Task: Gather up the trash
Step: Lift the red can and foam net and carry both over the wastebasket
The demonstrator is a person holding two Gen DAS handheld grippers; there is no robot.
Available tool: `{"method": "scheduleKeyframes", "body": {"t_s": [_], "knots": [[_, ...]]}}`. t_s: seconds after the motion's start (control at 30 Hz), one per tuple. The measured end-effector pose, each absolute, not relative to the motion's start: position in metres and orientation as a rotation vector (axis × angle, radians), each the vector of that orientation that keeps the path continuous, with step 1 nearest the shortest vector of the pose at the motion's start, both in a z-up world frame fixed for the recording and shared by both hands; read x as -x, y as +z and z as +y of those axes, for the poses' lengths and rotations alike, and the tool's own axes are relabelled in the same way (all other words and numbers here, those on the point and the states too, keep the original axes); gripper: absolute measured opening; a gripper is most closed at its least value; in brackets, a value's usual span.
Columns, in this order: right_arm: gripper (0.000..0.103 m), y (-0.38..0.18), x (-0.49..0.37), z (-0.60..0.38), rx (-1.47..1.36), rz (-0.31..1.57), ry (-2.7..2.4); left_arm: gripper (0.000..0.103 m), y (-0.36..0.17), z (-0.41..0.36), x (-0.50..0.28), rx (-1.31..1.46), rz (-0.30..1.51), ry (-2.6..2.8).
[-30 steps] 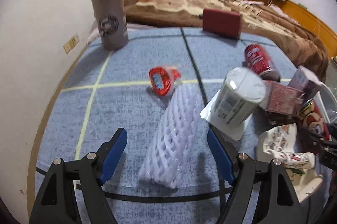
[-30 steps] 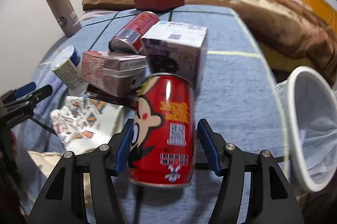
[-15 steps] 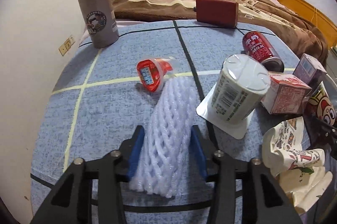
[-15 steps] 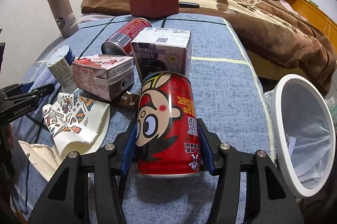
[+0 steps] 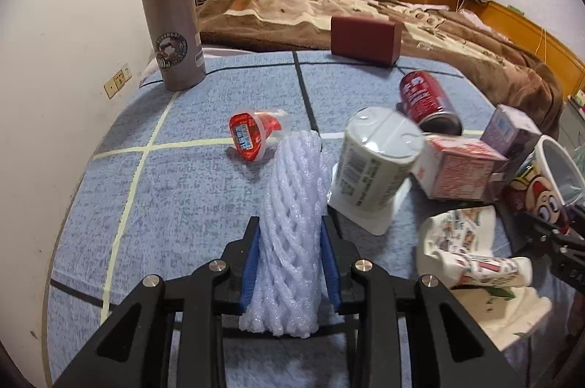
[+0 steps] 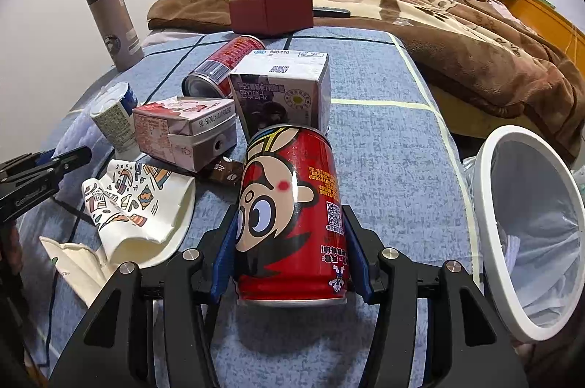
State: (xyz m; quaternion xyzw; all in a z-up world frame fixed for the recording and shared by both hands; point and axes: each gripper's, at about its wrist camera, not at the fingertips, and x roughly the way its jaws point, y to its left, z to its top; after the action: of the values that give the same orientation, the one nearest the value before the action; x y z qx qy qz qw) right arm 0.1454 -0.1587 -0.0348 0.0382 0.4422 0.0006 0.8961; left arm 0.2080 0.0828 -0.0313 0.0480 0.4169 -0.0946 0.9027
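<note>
A: Two tools, each gripping something – the left tool [image 5: 290, 263] is closing on the white foam net [image 5: 292, 223], pads pressed into it

B: And the right tool [image 6: 292, 260]?

A: Clamped on the red cartoon can [image 6: 290, 216]. The white-rimmed bin [image 6: 526, 242] sits at three o'clock of it, beside the desk [image 6: 387, 139]
</note>
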Motion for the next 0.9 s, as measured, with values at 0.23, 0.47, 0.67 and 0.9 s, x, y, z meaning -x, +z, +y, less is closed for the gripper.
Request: {"method": "scheduleKeyframes", "body": {"t_s": [0.23, 0.47, 0.67, 0.9], "knots": [[0.054, -0.031, -0.14, -0.162, -0.092, 0.901, 0.017, 0.032, -0.018, 0.076, -0.19, -0.094, 0.82, -0.207], [0.054, -0.027, -0.134, -0.165, -0.106, 0.884, 0.036, 0.032, -0.006, 0.071, -0.174, -0.075, 0.797, -0.218], [0.054, -0.021, -0.126, -0.174, -0.111, 0.873, 0.046, 0.033, 0.009, 0.055, -0.159, -0.073, 0.763, -0.252], [0.054, -0.007, -0.112, -0.193, -0.124, 0.83, 0.023, 0.033, 0.02, 0.023, -0.149, -0.085, 0.735, -0.307]]}}
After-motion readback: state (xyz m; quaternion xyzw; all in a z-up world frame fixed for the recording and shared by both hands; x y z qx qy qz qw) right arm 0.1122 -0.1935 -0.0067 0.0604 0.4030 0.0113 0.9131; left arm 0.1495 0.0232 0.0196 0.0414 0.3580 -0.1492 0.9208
